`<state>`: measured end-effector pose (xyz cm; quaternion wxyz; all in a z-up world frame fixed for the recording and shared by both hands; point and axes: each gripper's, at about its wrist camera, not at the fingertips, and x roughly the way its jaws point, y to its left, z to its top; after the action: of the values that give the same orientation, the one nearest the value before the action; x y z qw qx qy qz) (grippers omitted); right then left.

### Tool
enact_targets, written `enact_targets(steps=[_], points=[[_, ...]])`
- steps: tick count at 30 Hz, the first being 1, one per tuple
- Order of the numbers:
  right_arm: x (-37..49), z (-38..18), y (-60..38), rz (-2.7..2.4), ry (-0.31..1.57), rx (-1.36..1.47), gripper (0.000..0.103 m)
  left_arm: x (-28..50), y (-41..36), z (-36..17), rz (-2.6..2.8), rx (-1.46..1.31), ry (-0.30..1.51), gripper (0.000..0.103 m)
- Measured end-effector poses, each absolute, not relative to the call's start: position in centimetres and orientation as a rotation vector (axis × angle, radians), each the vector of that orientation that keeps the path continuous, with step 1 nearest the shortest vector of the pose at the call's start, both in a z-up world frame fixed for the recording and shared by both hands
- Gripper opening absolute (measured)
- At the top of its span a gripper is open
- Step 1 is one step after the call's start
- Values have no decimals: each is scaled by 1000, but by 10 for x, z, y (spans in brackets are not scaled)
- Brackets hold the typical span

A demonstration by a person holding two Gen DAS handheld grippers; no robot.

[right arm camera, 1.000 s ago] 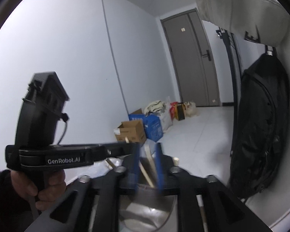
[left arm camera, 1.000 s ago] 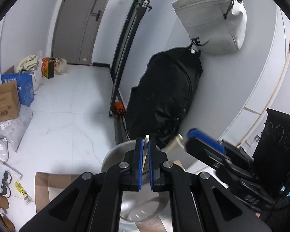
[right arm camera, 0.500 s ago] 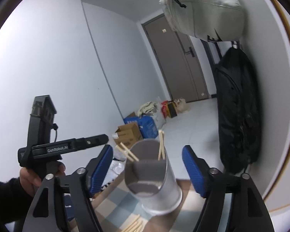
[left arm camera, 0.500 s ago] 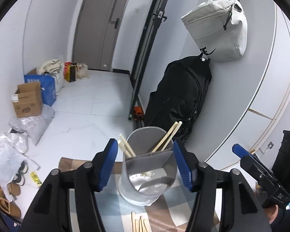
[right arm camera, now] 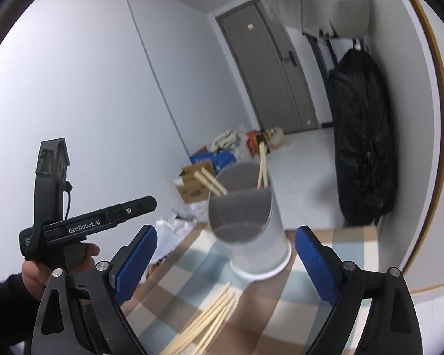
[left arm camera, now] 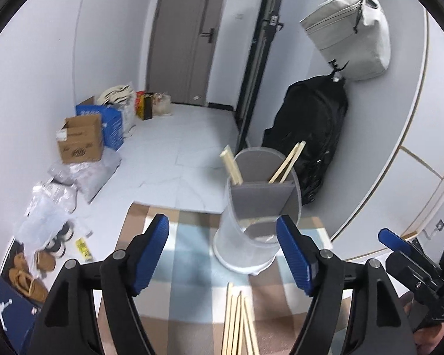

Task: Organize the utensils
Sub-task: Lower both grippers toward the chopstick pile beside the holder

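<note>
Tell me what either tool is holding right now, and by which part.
Nothing. The left tool and right tool are both open and empty. Four chopsticks stand in the holder; the loose chopsticks lie on the checked cloth.

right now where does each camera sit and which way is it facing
Left wrist: on the left gripper, looking forward and down over the checked cloth at the holder; its open blue fingers show, the right gripper at right.
Right wrist: on the right gripper, facing the holder from lower and nearer; its open fingers show, the left hand gripping the other tool.
Shared: holder, the chopsticks in it, loose chopsticks, cloth, door, black bag.
</note>
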<state>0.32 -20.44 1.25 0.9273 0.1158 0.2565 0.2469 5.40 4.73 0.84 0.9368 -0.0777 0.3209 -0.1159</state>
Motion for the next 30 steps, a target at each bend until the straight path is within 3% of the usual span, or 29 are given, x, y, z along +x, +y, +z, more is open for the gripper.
enact_targets(steps=[14,21,24,28,30], points=[[9,-37,-174,531,780,191,92,41,65,-38,-159,-176,759,77],[31,-65,-160,565,945,259,80,39,80,-44,-104,-164,784,77],[47,-84,-152,580,1050,307,66,37,86,-46,-97,-162,781,77],[68,-106,-146,542,1145,372,57,37,96,-47,-91,-189,787,77],[78,-113,-142,530,1175,395,48,38,101,-45,-79,-203,780,77]])
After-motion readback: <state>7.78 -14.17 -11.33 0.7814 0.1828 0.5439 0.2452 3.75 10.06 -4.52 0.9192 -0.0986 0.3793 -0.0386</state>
